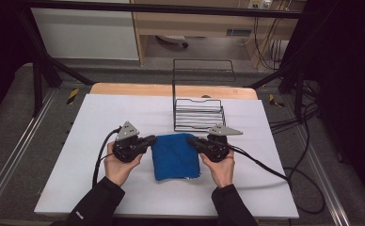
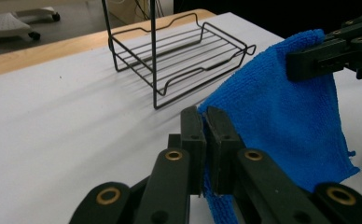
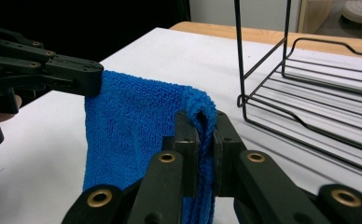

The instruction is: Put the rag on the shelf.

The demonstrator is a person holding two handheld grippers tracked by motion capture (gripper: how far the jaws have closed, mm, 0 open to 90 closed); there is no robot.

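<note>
Blue microfibre cloth [image 1: 176, 156] is held by its two upper corners above the white counter [image 1: 100, 122], its lower edge seemingly resting on the surface near the person. The left gripper [image 2: 205, 135] is clamped tight on one corner, and the right gripper [image 3: 201, 135] is pinched shut on the opposite corner, where the fabric is doubled over between the fingers [image 3: 184, 140]. The step in hand is judged to be a lift of the cloth by both corners, perhaps for folding or for hanging. The black wire rack [image 1: 198, 113] stands just beyond the cloth. For the next move, both grips must be kept firm and the corners level.
</note>
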